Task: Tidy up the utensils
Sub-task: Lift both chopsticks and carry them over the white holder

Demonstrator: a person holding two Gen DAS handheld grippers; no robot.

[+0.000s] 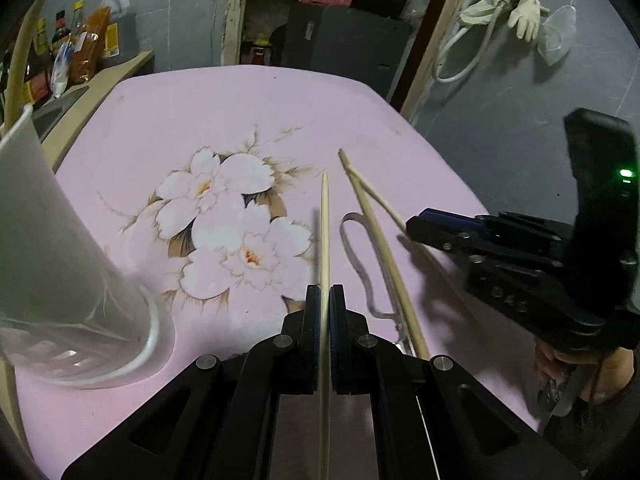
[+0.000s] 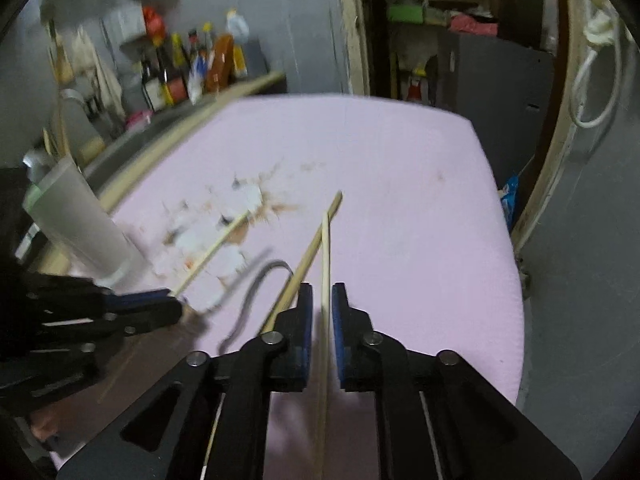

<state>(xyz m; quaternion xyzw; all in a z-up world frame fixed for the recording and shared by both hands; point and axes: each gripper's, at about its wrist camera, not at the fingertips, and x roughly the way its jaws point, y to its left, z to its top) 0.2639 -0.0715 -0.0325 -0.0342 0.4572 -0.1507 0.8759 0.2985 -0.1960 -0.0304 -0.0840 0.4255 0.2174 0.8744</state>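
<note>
Your left gripper [image 1: 325, 292] has its fingers pinched on one chopstick [image 1: 325, 232] pointing ahead over the pink flowered tabletop [image 1: 240, 112], with the white holder [image 1: 60, 248] standing just to its left and a bent cord [image 1: 360, 264] and another chopstick [image 1: 380, 240] lying to its right. Your right gripper [image 2: 322, 292] has its fingers narrow around a second chopstick [image 2: 326, 256], a small gap showing on each side. Only the left view shows the gloves [image 1: 516, 8] hanging on the far wall; the blurred right view alone shows the tabletop's right edge.
</note>
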